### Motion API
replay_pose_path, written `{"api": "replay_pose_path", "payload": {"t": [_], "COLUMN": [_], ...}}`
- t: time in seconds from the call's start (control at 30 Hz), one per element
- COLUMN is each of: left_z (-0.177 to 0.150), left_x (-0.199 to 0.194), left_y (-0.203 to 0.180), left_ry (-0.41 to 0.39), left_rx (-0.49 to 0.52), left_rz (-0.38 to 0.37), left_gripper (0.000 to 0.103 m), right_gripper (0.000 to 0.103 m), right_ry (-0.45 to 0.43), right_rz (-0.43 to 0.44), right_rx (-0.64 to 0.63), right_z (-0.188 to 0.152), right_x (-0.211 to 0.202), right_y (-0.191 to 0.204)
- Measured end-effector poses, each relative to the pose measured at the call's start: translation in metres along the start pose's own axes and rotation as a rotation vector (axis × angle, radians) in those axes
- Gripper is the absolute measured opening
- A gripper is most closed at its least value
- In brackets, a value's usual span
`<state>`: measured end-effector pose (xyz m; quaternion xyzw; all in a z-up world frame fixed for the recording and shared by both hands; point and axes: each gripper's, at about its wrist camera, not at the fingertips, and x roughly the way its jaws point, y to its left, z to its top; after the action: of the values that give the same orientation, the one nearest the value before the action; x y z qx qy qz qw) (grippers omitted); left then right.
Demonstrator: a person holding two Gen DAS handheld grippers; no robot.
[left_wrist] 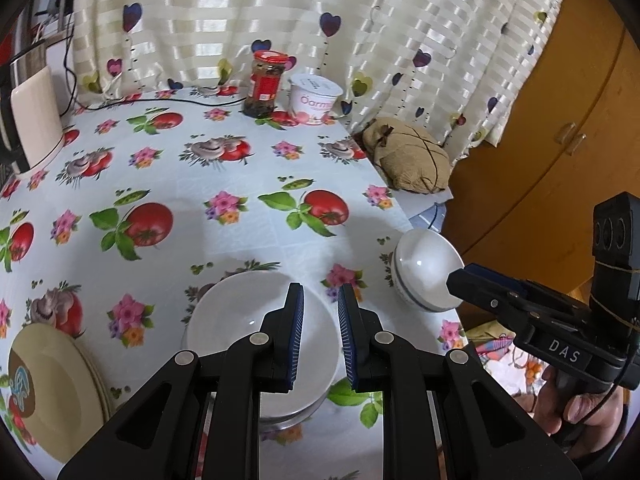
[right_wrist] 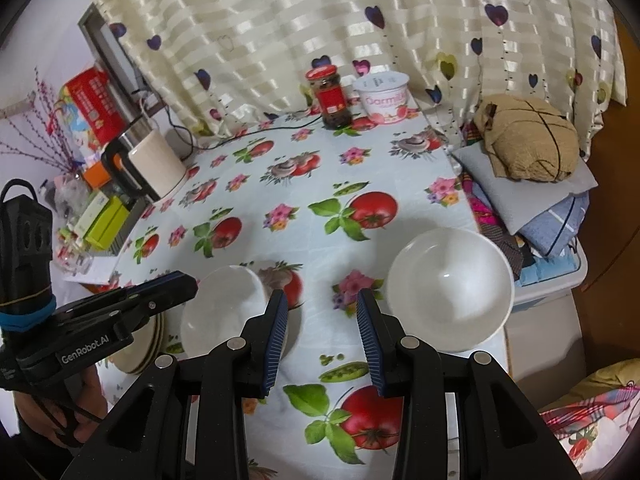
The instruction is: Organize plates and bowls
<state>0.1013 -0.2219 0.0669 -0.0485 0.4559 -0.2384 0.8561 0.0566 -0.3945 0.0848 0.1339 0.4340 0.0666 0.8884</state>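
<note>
A white bowl (left_wrist: 240, 320) sits on another dish on the flowered tablecloth, right under my left gripper (left_wrist: 320, 336), which is open and empty above the bowl's right rim. A second white bowl with a blue stripe (left_wrist: 424, 276) stands at the table's right edge. Cream plates (left_wrist: 52, 384) are stacked at the near left. In the right wrist view my right gripper (right_wrist: 322, 340) is open and empty over the cloth, between the left bowl (right_wrist: 224, 312) and the right bowl (right_wrist: 450, 288). The plate stack (right_wrist: 148, 340) shows partly behind the left gripper's body.
A red-lidded jar (left_wrist: 266, 82) and a yogurt tub (left_wrist: 314, 98) stand at the table's far edge by the curtain. A kettle (right_wrist: 154, 164) stands at the far left. A tan wrapped bundle (right_wrist: 528, 140) lies on folded cloth past the right edge.
</note>
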Motion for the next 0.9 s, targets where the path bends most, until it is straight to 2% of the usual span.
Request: {"api": "replay_pose_path", "payload": {"t": [0.2,0.9], "left_z": [0.006,0.018], "left_x": [0.008,0.050], "left_y": [-0.018,-0.055], "left_ry": [0.004,0.051], "left_rx": [0.039,0.080], "left_rz": [-0.009,-0.041], "left_gripper": [0.018,0.018], "right_gripper": [0.039,0.040], "right_ry": [-0.021,-0.052], "right_rz": [-0.021,-0.090], "right_rx": [0.031,0.130], "right_z": [0.002,-0.001], "right_x": [-0.007,-0.016], "right_y": [-0.018,-0.074]}}
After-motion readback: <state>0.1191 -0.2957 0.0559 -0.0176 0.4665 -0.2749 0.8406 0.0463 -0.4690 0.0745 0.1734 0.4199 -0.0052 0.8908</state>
